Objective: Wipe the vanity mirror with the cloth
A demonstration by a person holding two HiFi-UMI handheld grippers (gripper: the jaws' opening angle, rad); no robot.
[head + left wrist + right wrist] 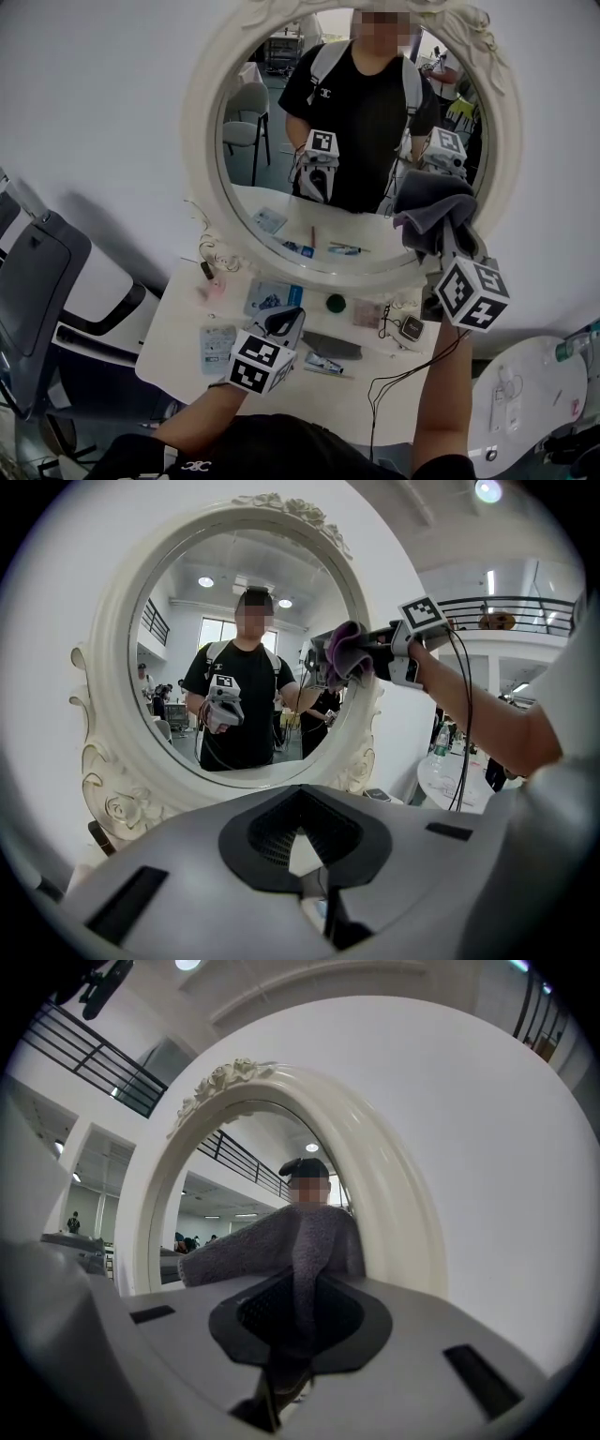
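Right gripper [448, 246] clamping grey cloth [433, 211], at mirror [309, 187]

White wall [103, 84] is seen behind | dark chair [37, 272] is placed left of white table [176, 339] | ceiling lamp [487, 490] is lit

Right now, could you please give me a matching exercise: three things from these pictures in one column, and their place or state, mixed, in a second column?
1. grey cloth
2. left gripper
3. mirror frame

a. cream white, with carved roses
b. clamped in the right gripper, at the right edge of the vanity mirror
c. jaws together, low over the vanity table

Pairs: 1-b, 2-c, 3-a
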